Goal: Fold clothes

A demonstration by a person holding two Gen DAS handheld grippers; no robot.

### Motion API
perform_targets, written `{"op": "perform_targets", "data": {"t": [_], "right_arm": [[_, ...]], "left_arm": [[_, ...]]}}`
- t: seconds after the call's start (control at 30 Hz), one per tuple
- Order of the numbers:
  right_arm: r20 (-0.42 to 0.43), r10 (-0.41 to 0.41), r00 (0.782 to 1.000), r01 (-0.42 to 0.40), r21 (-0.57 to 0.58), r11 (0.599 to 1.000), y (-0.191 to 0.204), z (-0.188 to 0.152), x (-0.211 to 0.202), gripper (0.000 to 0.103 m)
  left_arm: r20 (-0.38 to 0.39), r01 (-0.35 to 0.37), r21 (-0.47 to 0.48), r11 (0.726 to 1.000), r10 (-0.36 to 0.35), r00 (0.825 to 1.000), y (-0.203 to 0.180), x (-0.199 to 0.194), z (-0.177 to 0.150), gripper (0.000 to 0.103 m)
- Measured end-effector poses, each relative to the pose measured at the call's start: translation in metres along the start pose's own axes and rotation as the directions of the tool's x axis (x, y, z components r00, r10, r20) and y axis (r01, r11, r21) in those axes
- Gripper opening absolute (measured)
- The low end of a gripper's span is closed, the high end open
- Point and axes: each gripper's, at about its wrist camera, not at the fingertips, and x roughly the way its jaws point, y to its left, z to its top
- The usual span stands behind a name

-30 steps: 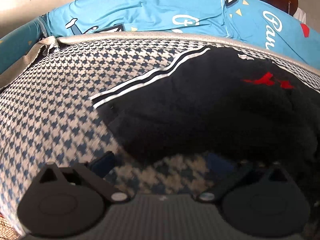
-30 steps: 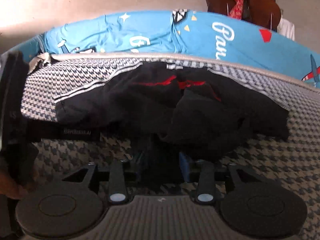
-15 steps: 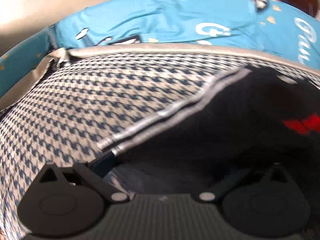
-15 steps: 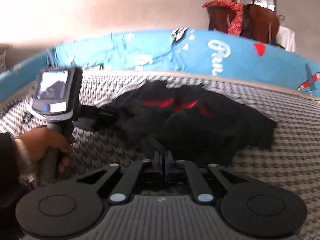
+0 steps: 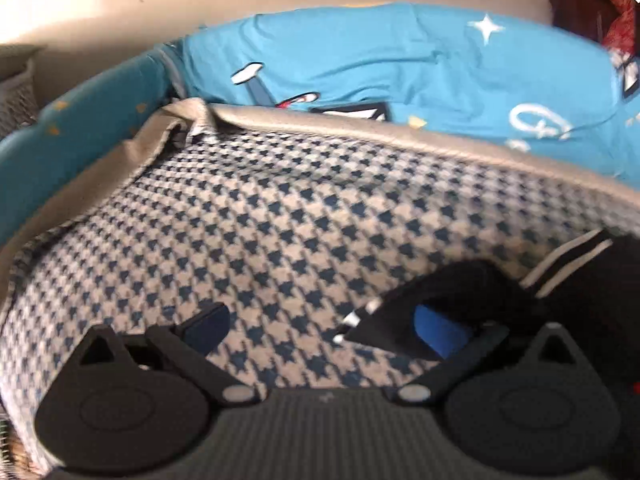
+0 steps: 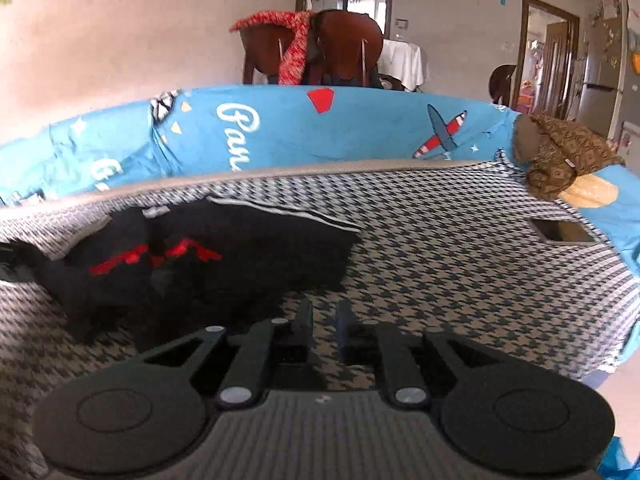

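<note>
A black garment [image 6: 248, 252] with red marks [image 6: 132, 258] and white-striped hems lies crumpled on the houndstooth bed cover [image 6: 460, 272], left of centre in the right wrist view. My right gripper [image 6: 325, 322] hovers just in front of its near edge, fingers a narrow gap apart with only the cover showing between them. In the left wrist view the garment [image 5: 592, 292] fills the right edge. One striped corner [image 5: 372, 320] drapes over the right finger of my left gripper [image 5: 320, 326], which is wide open.
A blue printed sheet [image 6: 320, 132] rises behind the bed cover. A brown patterned cloth [image 6: 560, 160] and a dark flat rectangle [image 6: 560, 234] lie at the far right. Wooden chairs with a red scarf [image 6: 296, 44] stand behind. A woven basket [image 5: 16, 96] is at the left.
My right gripper let go of the black fabric and swung right, fingers now slightly apart. My left gripper swung left, so the garment slid to its right edge, one corner draped over the right finger.
</note>
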Motion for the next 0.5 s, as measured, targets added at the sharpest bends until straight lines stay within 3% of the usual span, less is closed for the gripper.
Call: {"op": "perform_targets", "data": {"t": [0.17, 0.3, 0.37, 0.5], "right_arm": [[0.029, 0.155, 0.987, -0.153, -0.068, 0.986, 0.016, 0.001, -0.003, 0.020], [0.000, 0.302, 0.953, -0.299, -0.151, 0.942, 0.040, -0.006, 0.007, 0.020], [-0.032, 0.364, 0.931, -0.362, -0.221, 0.906, 0.054, -0.010, 0.016, 0.020], [-0.154, 0.397, 0.905, -0.426, -0.318, 0.847, 0.078, -0.012, 0.043, 0.020]], "left_arm": [[-0.009, 0.107, 0.050, 0.993, -0.107, 0.994, -0.002, -0.020, 0.002, 0.103], [0.018, 0.125, 0.107, 0.986, -0.128, 0.992, -0.007, -0.039, -0.002, 0.103], [0.019, 0.161, 0.123, 0.979, -0.164, 0.986, -0.010, -0.045, -0.003, 0.103], [-0.011, 0.250, 0.170, 0.953, -0.252, 0.968, -0.023, -0.054, -0.013, 0.103]]}}
